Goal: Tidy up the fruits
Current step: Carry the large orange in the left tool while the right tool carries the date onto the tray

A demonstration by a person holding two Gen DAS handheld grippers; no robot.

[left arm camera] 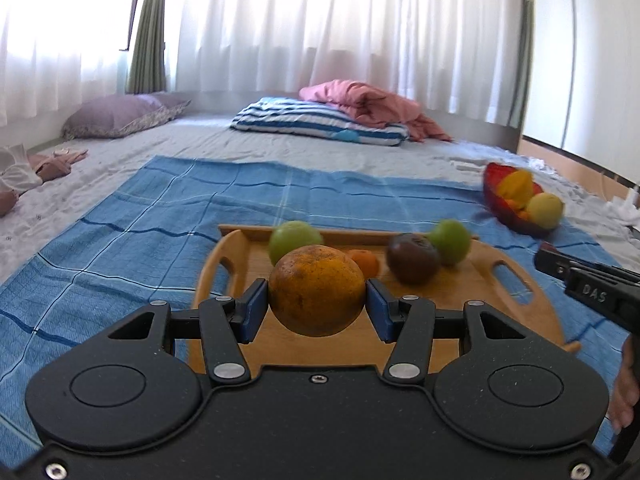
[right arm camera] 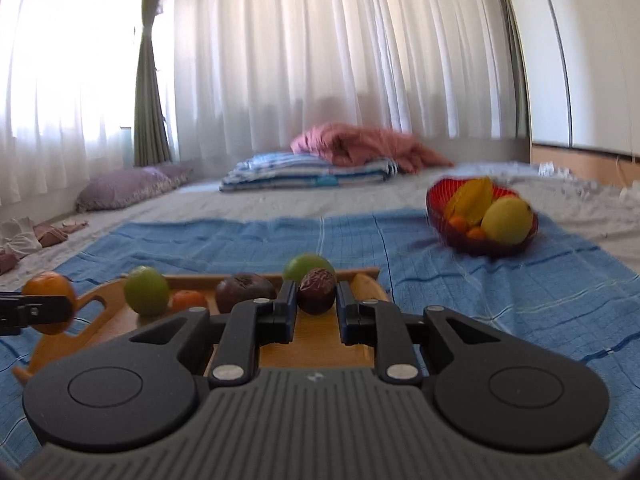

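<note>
My left gripper (left arm camera: pixel 317 300) is shut on a big orange (left arm camera: pixel 317 290), held above the wooden tray (left arm camera: pixel 516 300). On the tray lie two green fruits (left arm camera: pixel 294 238), a small orange (left arm camera: pixel 366 262) and a dark purple fruit (left arm camera: pixel 412 262). In the right wrist view my right gripper (right arm camera: pixel 316 300) is shut on a small wrinkled dark fruit (right arm camera: pixel 316 291) over the tray (right arm camera: pixel 96 312). The left gripper with its orange (right arm camera: pixel 48 292) shows at that view's left edge. A red bowl (right arm camera: pixel 444 216) holds yellow and orange fruit on the blue cloth (right arm camera: pixel 480 288).
The blue checked cloth (left arm camera: pixel 120 248) covers a grey bed sheet. A striped folded blanket (left arm camera: pixel 320 122) with a pink cover (left arm camera: pixel 368 104) lies at the back, a purple pillow (left arm camera: pixel 120 114) at the back left. White curtains hang behind. A hand (left arm camera: pixel 624 400) shows at the right edge.
</note>
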